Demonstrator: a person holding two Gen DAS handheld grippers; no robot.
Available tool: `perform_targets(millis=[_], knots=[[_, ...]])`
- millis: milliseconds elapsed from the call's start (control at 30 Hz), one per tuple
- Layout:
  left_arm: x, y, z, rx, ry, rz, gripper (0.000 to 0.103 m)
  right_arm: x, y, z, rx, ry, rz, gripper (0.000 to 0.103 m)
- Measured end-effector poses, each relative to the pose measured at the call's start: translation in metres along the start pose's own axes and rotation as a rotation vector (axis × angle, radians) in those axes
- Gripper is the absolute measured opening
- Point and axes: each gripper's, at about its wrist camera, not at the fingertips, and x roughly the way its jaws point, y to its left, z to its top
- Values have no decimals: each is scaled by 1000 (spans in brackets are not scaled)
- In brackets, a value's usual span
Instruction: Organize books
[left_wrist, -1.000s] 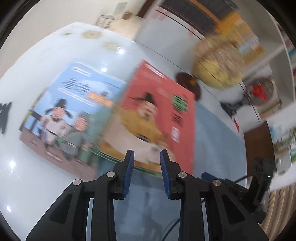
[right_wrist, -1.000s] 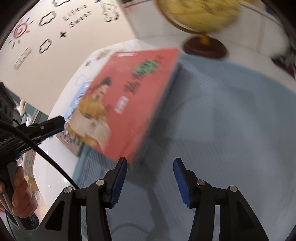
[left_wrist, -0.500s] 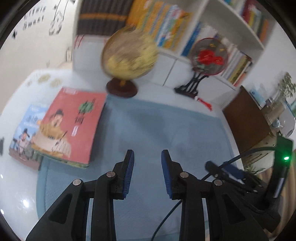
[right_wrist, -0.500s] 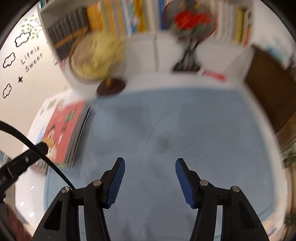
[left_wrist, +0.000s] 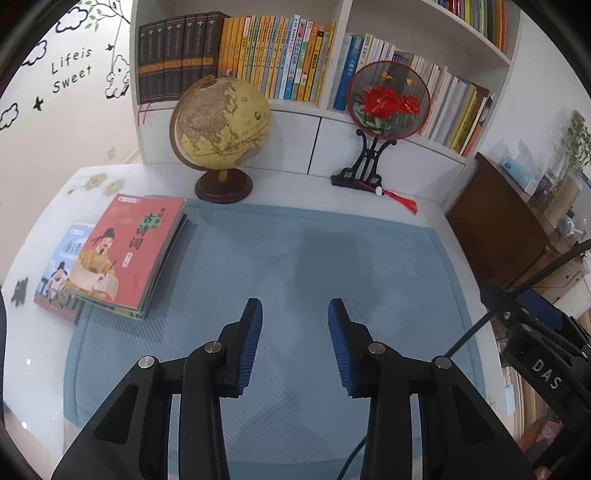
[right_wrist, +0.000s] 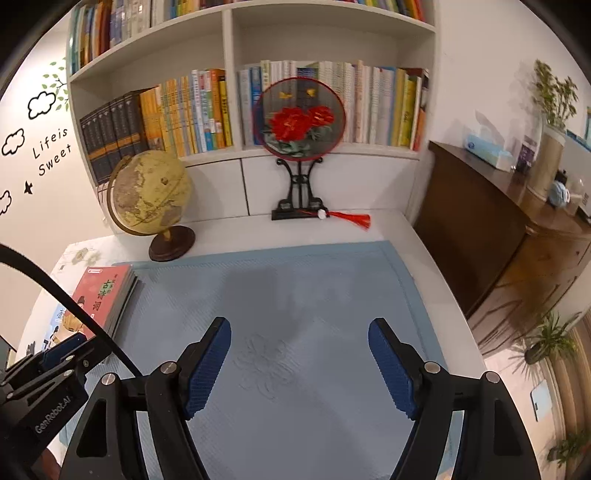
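Both grippers are hanging over a blue desk mat (left_wrist: 295, 258) with nothing between their fingers. The left gripper (left_wrist: 295, 341) is holding its blue pads a modest gap apart, its jaws having just been opening; the right gripper (right_wrist: 299, 365) is standing much wider, its jaws also having just been opening.

In the left wrist view, the red-covered book (left_wrist: 129, 245) is lying flat at about nine o'clock from the gripper, topping a small stack that is sitting half on the mat's left edge. A blue-covered book (left_wrist: 62, 269) is lying on the white desk (left_wrist: 37, 350), partly tucked beneath that stack, further out at nine o'clock. A globe (left_wrist: 219, 123) is standing at eleven o'clock, just behind the stack, and a round embroidered fan on a black stand (left_wrist: 388, 99) is standing at one o'clock. Rows of shelved books (left_wrist: 273, 55) are filling the bookcase behind, at twelve o'clock.
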Motion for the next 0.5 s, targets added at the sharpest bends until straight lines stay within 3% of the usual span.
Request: perform_targets(millis=[233,500], knots=[[0,-33,-8,11,-60,31,34,2,-28,-5,-12,4,-22,78],[14,-48,-15,23,27,30,34,5,-49,-6,-14,3,-33,81]])
